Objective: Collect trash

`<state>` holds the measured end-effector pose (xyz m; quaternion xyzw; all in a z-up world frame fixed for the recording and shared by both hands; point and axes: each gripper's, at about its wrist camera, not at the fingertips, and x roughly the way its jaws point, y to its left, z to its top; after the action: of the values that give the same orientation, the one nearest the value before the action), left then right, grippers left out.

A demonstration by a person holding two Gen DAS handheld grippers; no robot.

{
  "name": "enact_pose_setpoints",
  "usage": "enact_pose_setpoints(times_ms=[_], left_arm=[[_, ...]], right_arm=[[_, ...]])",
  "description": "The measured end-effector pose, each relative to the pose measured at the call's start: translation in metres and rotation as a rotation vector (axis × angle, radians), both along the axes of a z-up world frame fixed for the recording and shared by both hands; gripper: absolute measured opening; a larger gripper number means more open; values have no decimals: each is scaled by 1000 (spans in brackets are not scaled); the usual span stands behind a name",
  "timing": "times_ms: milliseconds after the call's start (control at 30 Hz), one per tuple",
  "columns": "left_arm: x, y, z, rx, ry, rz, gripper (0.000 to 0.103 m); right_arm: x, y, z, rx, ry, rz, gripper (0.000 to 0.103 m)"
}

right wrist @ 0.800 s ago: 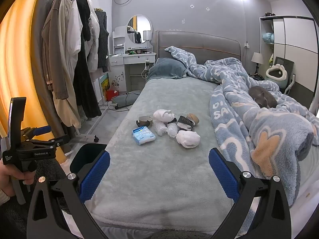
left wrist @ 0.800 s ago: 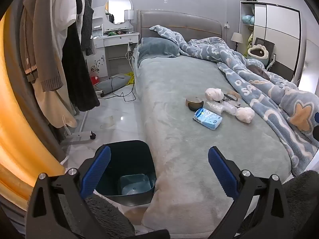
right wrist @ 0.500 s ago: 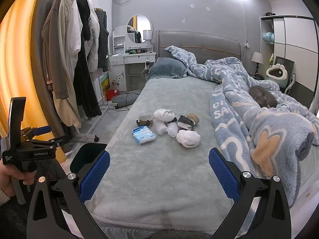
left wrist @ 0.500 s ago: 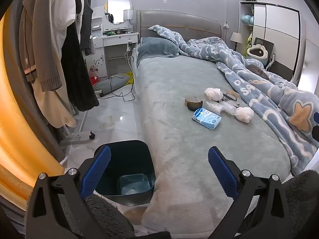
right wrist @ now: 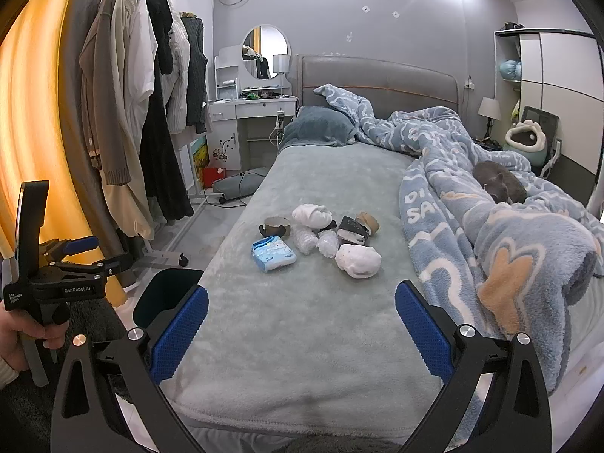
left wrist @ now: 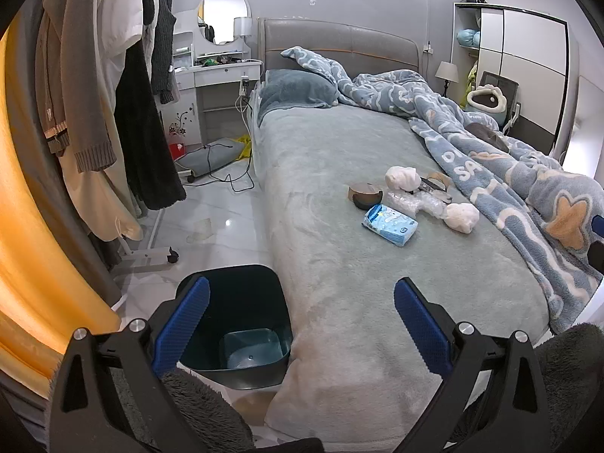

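A heap of trash lies mid-bed: a blue tissue pack [left wrist: 390,224] [right wrist: 272,253], two white crumpled wads [right wrist: 357,260] [right wrist: 312,214], clear plastic wrap [right wrist: 315,241], a brown tape roll [right wrist: 275,225] and a dark packet [right wrist: 352,230]. A dark green bin [left wrist: 241,321] [right wrist: 166,294] stands on the floor at the bed's near left corner. My left gripper [left wrist: 302,324] hangs open over the bin and bed edge, nothing between its blue pads. My right gripper [right wrist: 302,328] is open above the bed's foot, well short of the trash. The left gripper also shows in the right wrist view [right wrist: 71,253], held by a hand.
A rumpled blue blanket [right wrist: 490,234] covers the bed's right side with a grey cat [right wrist: 500,185] lying on it. A clothes rack with coats [left wrist: 105,113] stands left of the bed. Cables and a grey pad [left wrist: 211,156] lie on the tiled floor by a white vanity [right wrist: 253,113].
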<state>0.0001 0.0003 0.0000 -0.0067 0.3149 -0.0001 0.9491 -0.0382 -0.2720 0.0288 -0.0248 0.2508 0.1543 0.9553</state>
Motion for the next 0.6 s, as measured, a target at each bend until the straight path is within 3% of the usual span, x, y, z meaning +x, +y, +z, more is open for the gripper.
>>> enact_pose_setpoints(times_ms=[600], left_arm=[[0,0,0,-4,2,0,100]], right_arm=[[1,3,-1,-4,5,0,100]])
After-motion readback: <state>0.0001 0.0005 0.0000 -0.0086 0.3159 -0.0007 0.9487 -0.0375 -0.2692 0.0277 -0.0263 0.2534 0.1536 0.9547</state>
